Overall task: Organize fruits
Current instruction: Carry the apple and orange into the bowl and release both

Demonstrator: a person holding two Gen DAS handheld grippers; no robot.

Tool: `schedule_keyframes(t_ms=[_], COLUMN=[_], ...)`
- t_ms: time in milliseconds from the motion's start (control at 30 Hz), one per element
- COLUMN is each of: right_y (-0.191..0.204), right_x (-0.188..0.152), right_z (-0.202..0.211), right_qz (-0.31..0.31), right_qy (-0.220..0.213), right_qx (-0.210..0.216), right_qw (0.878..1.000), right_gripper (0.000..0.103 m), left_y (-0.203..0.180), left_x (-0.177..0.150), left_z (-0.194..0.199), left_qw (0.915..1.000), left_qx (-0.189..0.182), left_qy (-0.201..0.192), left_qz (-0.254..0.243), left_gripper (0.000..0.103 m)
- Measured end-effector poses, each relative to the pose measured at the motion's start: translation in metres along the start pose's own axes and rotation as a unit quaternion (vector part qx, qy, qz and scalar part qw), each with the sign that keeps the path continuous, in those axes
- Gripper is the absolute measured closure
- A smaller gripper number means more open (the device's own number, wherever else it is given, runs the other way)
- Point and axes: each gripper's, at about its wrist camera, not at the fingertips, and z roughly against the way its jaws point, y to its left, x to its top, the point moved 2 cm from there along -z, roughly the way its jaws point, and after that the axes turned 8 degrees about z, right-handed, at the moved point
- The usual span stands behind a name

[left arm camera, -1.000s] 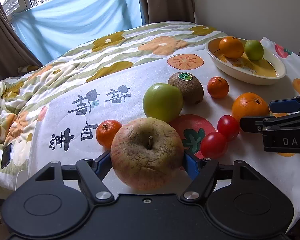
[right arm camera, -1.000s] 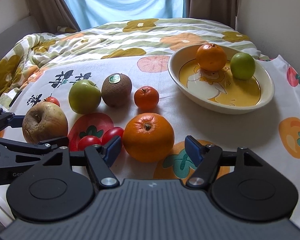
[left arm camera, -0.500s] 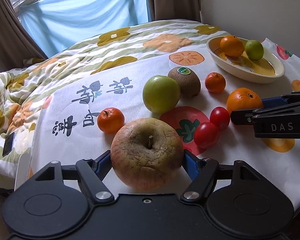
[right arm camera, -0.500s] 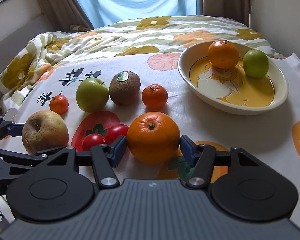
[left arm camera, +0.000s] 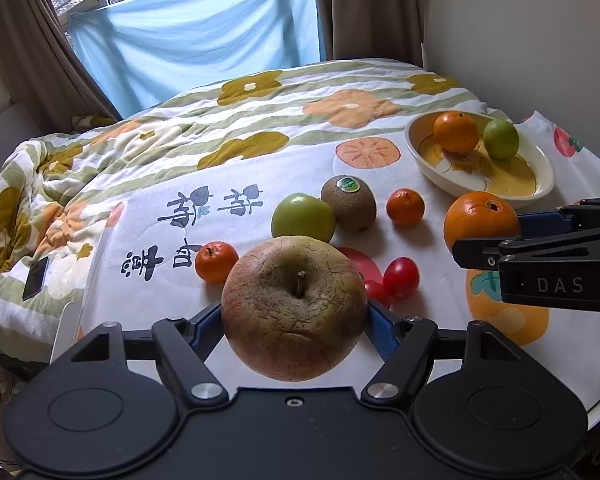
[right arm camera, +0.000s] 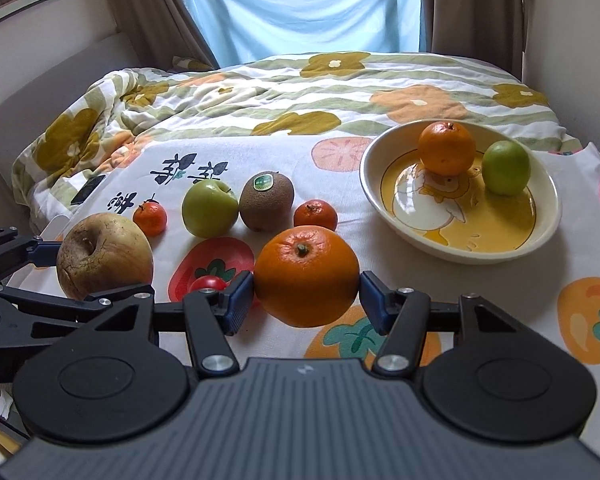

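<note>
My left gripper [left arm camera: 295,320] is shut on a big wrinkled brownish apple [left arm camera: 295,312] and holds it above the cloth; the apple also shows in the right wrist view [right arm camera: 104,256]. My right gripper [right arm camera: 307,294] is shut on a large orange [right arm camera: 307,276], lifted off the cloth; the orange also shows in the left wrist view [left arm camera: 482,220]. A cream and yellow bowl [right arm camera: 540,236] at the right holds an orange [right arm camera: 446,148] and a green fruit [right arm camera: 505,167].
On the printed cloth [right arm camera: 480,292] lie a green apple [right arm camera: 209,209], a kiwi [right arm camera: 266,201], two mandarins [right arm camera: 315,216] [right arm camera: 150,218] and cherry tomatoes [left arm camera: 400,278]. A flowered quilt [right arm camera: 260,92] lies behind, with a dark phone [right arm camera: 88,189] on it.
Both grippers rose with their fruit. The right gripper closed on the large orange and lifted it off the cloth. The left gripper kept hold of the apple.
</note>
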Motion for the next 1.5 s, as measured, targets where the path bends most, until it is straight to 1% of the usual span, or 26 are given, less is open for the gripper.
schedule_keyframes(t_ms=[233,367,567,700,900,1100,1233,1500], right_y=[-0.023,-0.041,-0.075,-0.102,-0.136,-0.16,-0.169,-0.176], right_x=[0.009,0.014,0.02,0.024,0.029,0.034,0.037,0.044], right_z=[0.035,0.055,0.079,0.09,0.084,0.062,0.045,0.014], right_qz=[0.007,0.014,0.022,0.023,0.026,0.014,0.002,-0.009], right_qy=[-0.014,-0.025,-0.04,-0.045,-0.04,-0.036,-0.026,-0.006], right_qx=[0.012,0.015,0.01,-0.001,-0.022,-0.046,-0.053,-0.054], right_qw=[1.0,0.999,0.999,0.999,0.999,0.998,0.998,0.998], right_gripper=[0.031,0.031,0.031,0.031,0.031,0.031,0.031,0.031], left_y=[-0.03,-0.053,-0.089,-0.113,-0.137,-0.15,-0.156,-0.162], left_x=[0.015,0.022,0.035,0.048,0.069,0.091,0.103,0.116], left_z=[0.03,0.04,0.048,0.046,0.023,-0.014,-0.038,-0.081], left_qw=[0.9997,0.9995,0.999,0.9988,0.9989,0.9986,0.9985,0.9982], left_qx=[0.01,0.011,-0.001,-0.011,-0.024,-0.041,-0.047,-0.054], left_qy=[-0.014,-0.02,-0.028,-0.037,-0.038,-0.032,-0.022,0.013], left_qz=[0.015,0.021,0.034,0.03,0.011,-0.01,-0.018,-0.025], left_gripper=[0.026,0.026,0.026,0.026,0.026,0.026,0.026,0.026])
